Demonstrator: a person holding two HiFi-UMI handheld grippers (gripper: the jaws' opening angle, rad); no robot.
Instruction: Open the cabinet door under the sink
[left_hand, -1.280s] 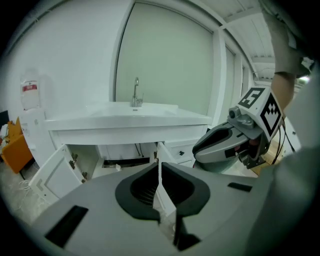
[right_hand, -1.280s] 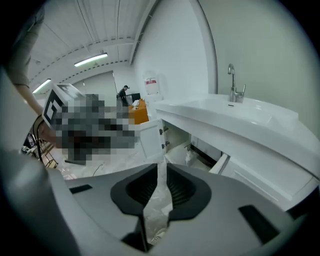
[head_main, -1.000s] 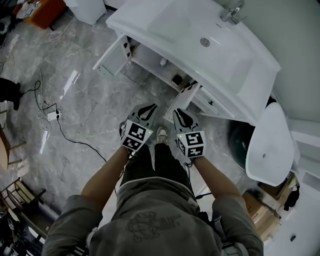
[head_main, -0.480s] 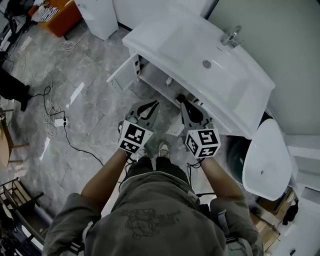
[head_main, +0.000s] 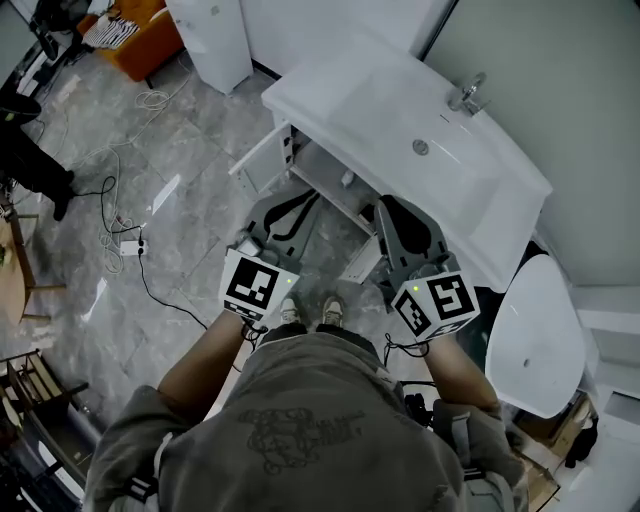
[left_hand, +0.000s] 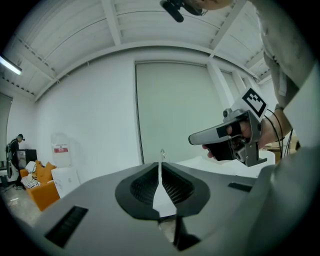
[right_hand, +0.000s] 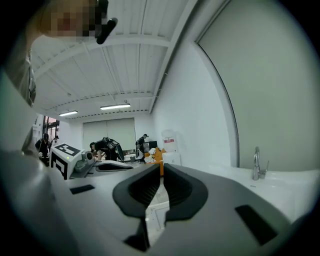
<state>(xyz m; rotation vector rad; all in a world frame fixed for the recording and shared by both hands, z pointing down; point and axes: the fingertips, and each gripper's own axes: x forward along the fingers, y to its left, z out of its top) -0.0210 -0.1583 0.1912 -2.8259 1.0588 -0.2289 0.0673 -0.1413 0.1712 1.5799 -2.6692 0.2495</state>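
Grey marble floor (head_main: 190, 150) is seen from above in the head view. A thin white cable (head_main: 118, 190) lies on it, and an orange box (head_main: 140, 35) sits in the far corner. A long white sink top (head_main: 350, 100) with a shiny metal tap (head_main: 468, 93) is set against the wall. Under the sink, a flat white cabinet door (head_main: 258, 160) is seen standing open, out over the floor. A second white door (head_main: 362, 260) is open too, and part of it is hidden by the right gripper (head_main: 392, 207). The left gripper (head_main: 303, 200) is held up near it, in front of the open cabinet. Two white shoes (head_main: 308, 312) are seen on the floor below the grippers.

In the left gripper view, a white wall and a pale green panel are seen at the back. The left gripper's (left_hand: 160, 165) jaws are pressed together, and nothing is held between them. The right gripper is seen held up at the right side.

In the right gripper view, a white ceiling with long lights is seen, and people stand far off. The right gripper's (right_hand: 161, 167) jaws are pressed together too, with nothing between them. The tap is seen at the right, on the sink top.
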